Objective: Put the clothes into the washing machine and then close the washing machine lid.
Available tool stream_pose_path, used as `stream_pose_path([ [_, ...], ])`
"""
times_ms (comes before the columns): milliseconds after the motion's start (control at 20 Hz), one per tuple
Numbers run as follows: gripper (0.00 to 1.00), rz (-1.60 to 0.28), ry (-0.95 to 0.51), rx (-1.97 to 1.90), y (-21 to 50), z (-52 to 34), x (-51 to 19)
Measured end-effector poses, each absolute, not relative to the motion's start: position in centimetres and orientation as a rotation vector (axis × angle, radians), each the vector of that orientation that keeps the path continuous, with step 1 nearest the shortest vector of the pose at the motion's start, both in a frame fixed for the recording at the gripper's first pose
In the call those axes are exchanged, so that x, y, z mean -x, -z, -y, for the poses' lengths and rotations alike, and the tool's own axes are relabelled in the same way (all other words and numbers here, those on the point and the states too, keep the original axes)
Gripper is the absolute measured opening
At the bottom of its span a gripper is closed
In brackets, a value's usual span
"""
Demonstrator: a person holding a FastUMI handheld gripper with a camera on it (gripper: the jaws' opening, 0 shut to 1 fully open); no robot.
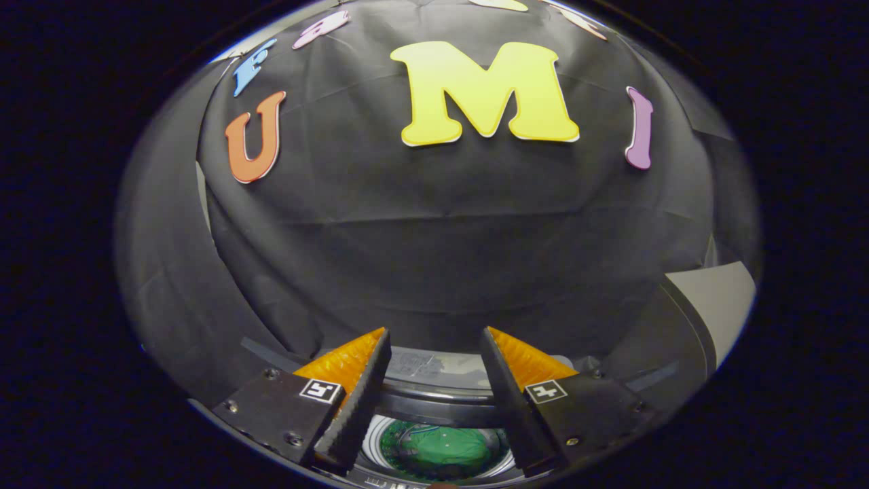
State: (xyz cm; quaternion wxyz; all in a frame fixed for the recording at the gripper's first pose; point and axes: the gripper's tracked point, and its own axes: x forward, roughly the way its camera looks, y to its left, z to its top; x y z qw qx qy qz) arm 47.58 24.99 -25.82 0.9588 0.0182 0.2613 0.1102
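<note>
Nearest to you, the claw (434, 346) stands open with nothing between its fingers (353, 401); their inner faces are ribbed and will bite well on fabric.

Below and between the fingers lies the green garment (441, 448), already down inside the drum of the washing machine (434, 407). Judged from its crumpled, folded surface, it is light, soft and limp, with no rigid part. It will sag and trail if lifted by an edge, so should you need to reposition it, take it at a bunched fold near the middle rather than at a loose hem. It is neither slippery nor fragile by appearance.

Around the garment runs a pale, smooth ring, apparently the drum's inner lip, and outside it a dark, glossy circular rim. Both look hard and slick; expect the fingers to slide on them rather than grip.

To your right, a flat pale grey panel with a dark curved border (713, 305) stands tilted upward. This is probably the raised lid, though that cannot be confirmed. If so, it is rigid and hinged: push on its face or upper edge instead of pinching it.

Beyond the machine hangs the wall (434, 238) of matt black cloth, creased in horizontal folds.
</note>
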Motion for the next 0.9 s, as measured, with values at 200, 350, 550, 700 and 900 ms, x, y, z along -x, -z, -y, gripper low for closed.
stream_pose_path([
  [200, 0.84, -0.582, -0.233, -0.041, 28.8, -24.9, -42.3],
  [350, 0.84, -0.61, -0.255, -0.006, 31.6, -24.6, -37.8],
  [550, 0.84, -0.59, -0.294, 0.023, 31.4, -24.7, -33.5],
  [700, 0.88, -0.531, -0.312, 0.038, 28.6, -24.5, -31.7],
  [900, 0.94, -0.374, -0.332, 0.075, 22.2, -22.5, -28.8],
])
